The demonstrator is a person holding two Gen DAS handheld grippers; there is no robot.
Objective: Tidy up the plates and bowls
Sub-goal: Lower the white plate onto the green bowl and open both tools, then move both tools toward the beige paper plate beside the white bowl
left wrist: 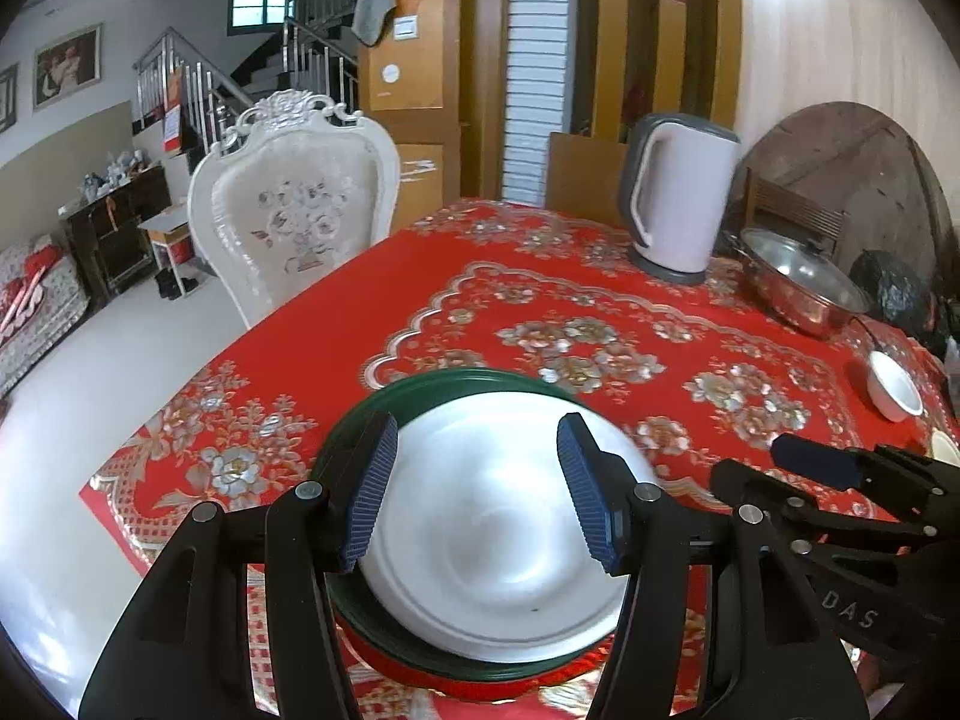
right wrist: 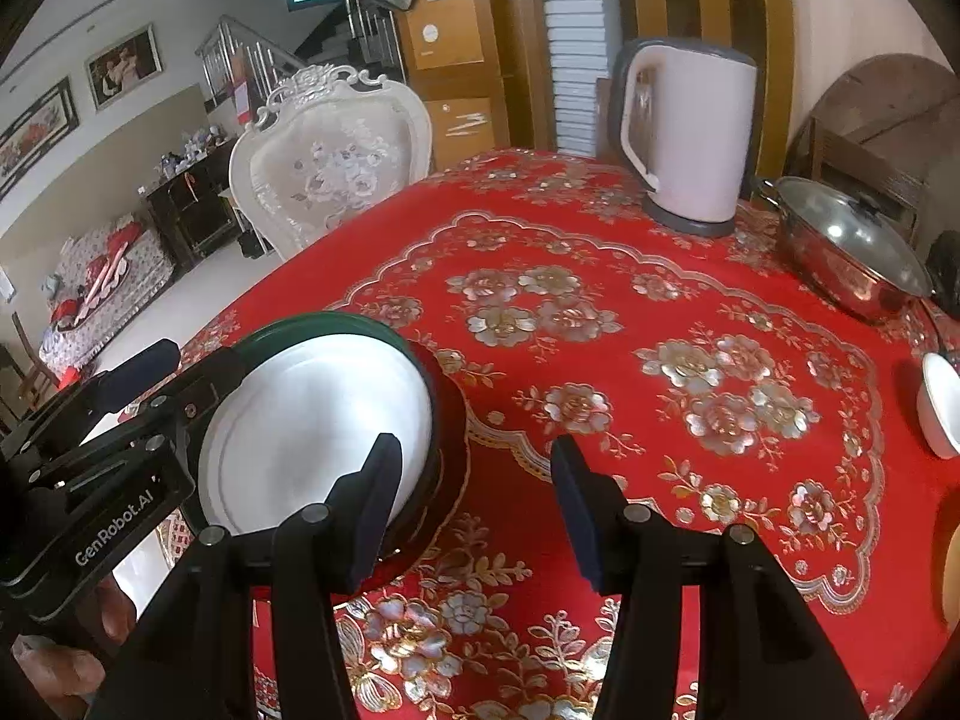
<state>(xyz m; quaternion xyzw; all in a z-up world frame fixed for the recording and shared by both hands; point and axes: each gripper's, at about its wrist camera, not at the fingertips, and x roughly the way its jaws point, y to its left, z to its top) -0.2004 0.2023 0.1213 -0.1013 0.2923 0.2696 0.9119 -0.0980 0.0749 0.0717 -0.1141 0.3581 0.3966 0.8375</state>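
Observation:
A white plate [left wrist: 498, 540] lies on a dark green plate [left wrist: 420, 387], which lies on a red plate [left wrist: 456, 684], stacked near the front left of the red floral table. The stack also shows in the right wrist view [right wrist: 318, 420]. My left gripper [left wrist: 477, 492] is open and empty, hovering just above the white plate. My right gripper [right wrist: 474, 504] is open and empty over the tablecloth, just right of the stack. A small white bowl [left wrist: 894, 387] sits at the right edge; it also shows in the right wrist view [right wrist: 939, 408].
A white electric kettle [left wrist: 678, 198] and a lidded steel pot [left wrist: 798, 279] stand at the back right. A white carved chair [left wrist: 294, 204] stands at the table's far left side. A pale rim [right wrist: 951, 576] shows at the far right edge.

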